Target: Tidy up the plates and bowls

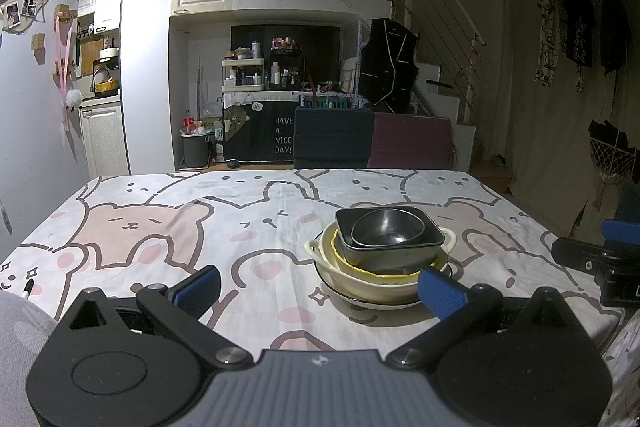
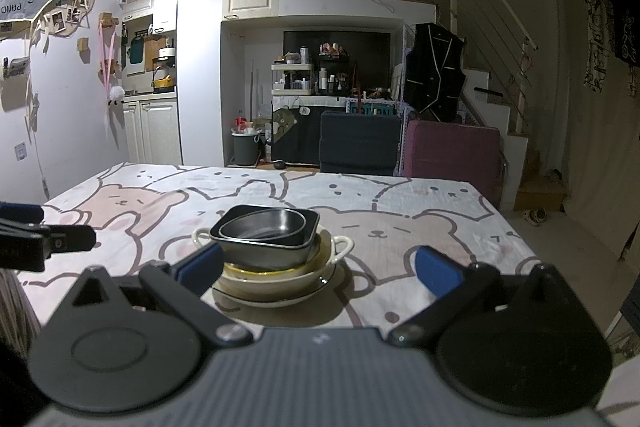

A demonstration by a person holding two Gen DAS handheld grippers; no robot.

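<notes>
Left wrist view: left gripper (image 1: pixel 318 290) spread wide, gripping nothing, low before the stack. Cream two-handled bowl (image 1: pixel 374 277) sitting on a plate (image 1: pixel 360 299), holding a yellow-rimmed dish (image 1: pixel 352 263), a square dark bowl (image 1: pixel 390 237) and a round dark bowl (image 1: pixel 386 225) innermost. Probably heavy, stiff, breakable, glaze slick; best taken at a rim or handle.

Right wrist view: right gripper (image 2: pixel 320 265) likewise gaping, empty, just before that cream bowl (image 2: pixel 276 277) on the tablecloth (image 2: pixel 420 227).
</notes>
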